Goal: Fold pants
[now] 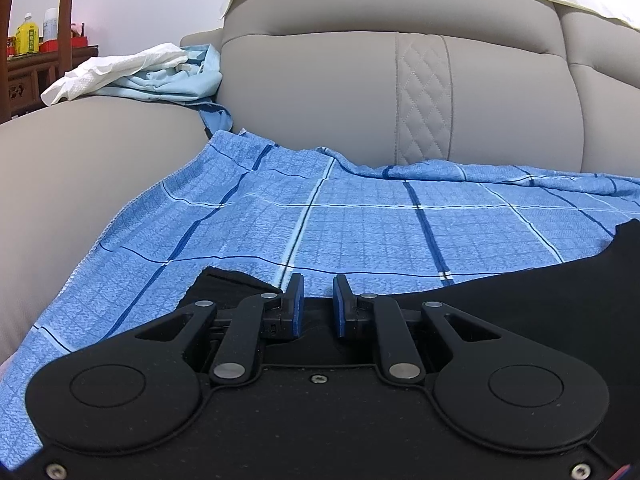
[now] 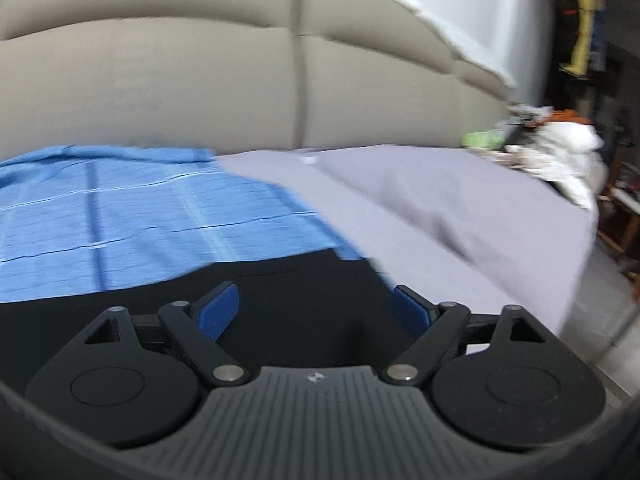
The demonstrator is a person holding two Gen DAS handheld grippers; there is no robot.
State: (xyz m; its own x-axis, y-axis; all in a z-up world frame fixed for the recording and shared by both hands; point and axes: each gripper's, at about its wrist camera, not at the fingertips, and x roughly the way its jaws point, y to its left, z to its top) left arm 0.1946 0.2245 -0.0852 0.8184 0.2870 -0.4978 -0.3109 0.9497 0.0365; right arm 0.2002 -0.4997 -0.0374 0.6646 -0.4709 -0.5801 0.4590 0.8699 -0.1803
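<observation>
Black pants [image 1: 520, 292] lie on a blue checked blanket [image 1: 360, 232] on a sofa seat. In the left wrist view my left gripper [image 1: 319, 284] sits over the pants' far edge with a narrow gap between its blue pads; nothing shows between them. In the right wrist view the pants [image 2: 300, 292] lie flat under my right gripper [image 2: 316, 304], whose jaws stand wide open above a corner of the fabric. That view is motion-blurred.
The grey sofa backrest [image 1: 340, 92] rises behind the blanket. A white and light-blue cloth pile [image 1: 152, 72] sits on the left armrest. A grey sheet [image 2: 460, 208] covers the seat to the right, with white clutter [image 2: 568, 156] at its far end.
</observation>
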